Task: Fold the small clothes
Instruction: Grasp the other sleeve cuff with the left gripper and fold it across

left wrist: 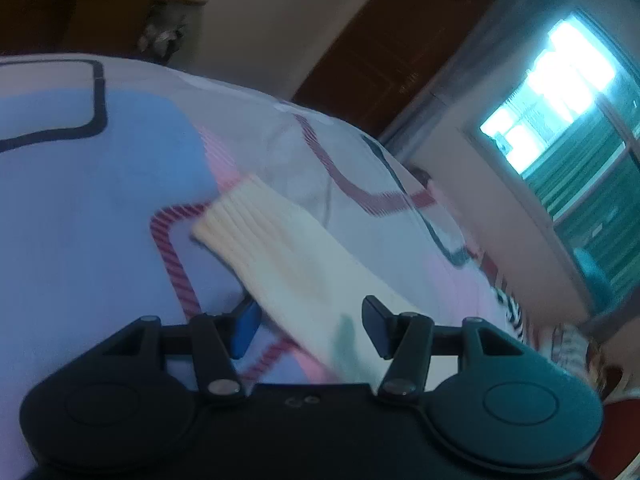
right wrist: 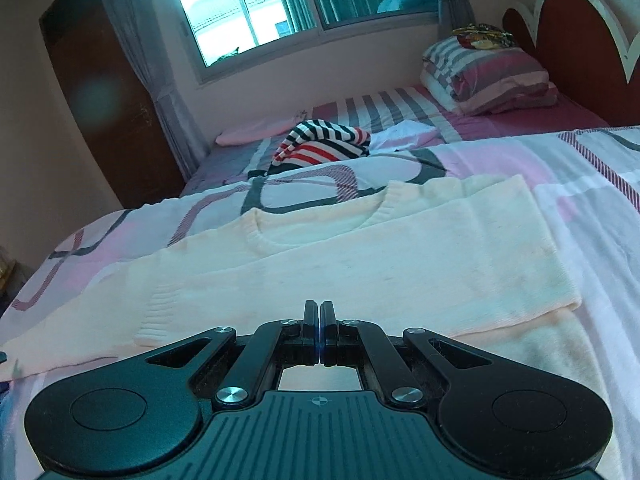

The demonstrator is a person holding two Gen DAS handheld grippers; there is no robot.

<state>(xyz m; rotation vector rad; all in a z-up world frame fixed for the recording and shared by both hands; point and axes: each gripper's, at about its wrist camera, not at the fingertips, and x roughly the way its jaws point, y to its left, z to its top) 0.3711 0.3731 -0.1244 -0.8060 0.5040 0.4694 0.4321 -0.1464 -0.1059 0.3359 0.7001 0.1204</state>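
A cream knit sweater (right wrist: 360,248) lies flat on the bed's patterned sheet (right wrist: 580,168), a soft, fuzzy rectangle with a ribbed round neckline towards the window and a ribbed cuff at its near left. In the left wrist view one sleeve (left wrist: 280,248) runs diagonally across blue and pink fabric crossed by red-striped bands, its ribbed cuff at the far end.

The left gripper (left wrist: 310,328) stands about half open; the sleeve passes between its fingers, and blur hides whether the pads touch it. The right gripper (right wrist: 319,330) hovers low over the sweater's near hem with its fingers pressed together and nothing between them.

Farther back, from left to right, a dark wooden wardrobe (right wrist: 108,92) fills the corner, grey curtains frame a bright window (right wrist: 256,4), a crumpled striped garment (right wrist: 320,146) in black, white and red sits on the bed, a white cloth (right wrist: 404,134) lies just beside it, and folded striped bedding (right wrist: 488,76) is stacked against the scalloped red headboard (right wrist: 580,48). No lettering is legible.
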